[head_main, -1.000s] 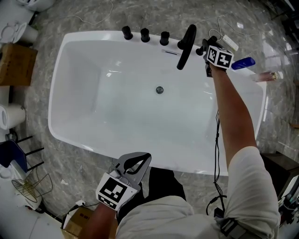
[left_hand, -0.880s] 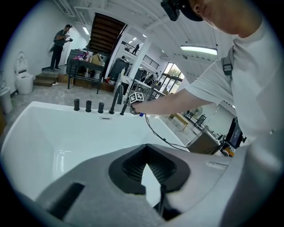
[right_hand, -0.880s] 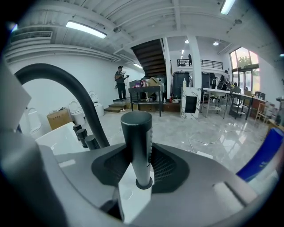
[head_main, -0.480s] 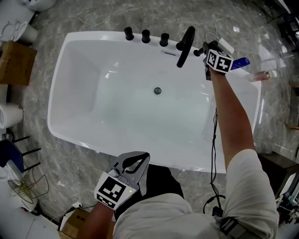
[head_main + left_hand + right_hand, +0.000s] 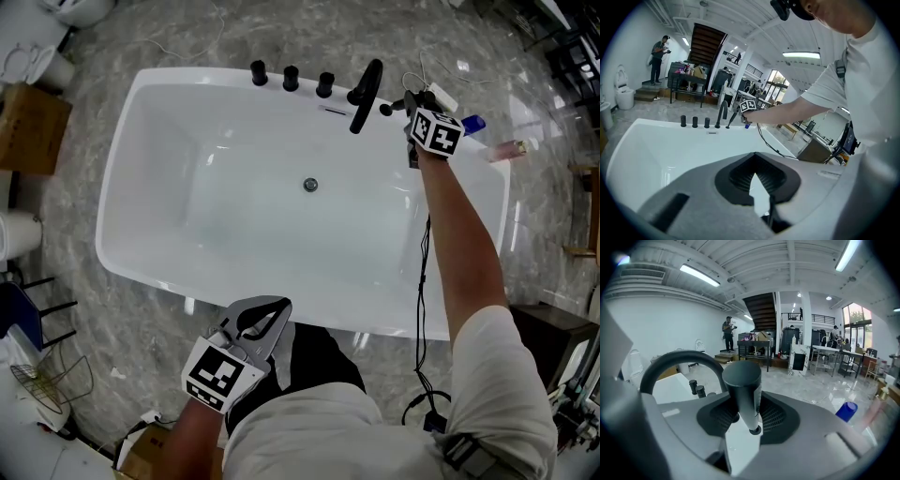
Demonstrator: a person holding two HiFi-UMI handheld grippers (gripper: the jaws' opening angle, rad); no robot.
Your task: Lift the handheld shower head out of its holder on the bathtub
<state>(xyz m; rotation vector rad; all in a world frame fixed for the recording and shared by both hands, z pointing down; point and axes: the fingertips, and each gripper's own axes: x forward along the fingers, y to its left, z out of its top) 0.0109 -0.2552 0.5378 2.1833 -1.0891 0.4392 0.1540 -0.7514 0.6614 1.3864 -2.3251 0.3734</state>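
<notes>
Your right gripper (image 5: 411,105) has its fingers clamped on the dark shower head (image 5: 743,390) over the bathtub's (image 5: 105,234) far rim, between the curved spout (image 5: 366,94) and a blue container (image 5: 473,123), open basin on the near side, while your left gripper (image 5: 255,323) sits closed and empty by the near rim.

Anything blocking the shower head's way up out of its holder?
Nothing visible does. The right gripper is shut on the shower head; the curved spout stands beside it, apart, not over it.
</notes>
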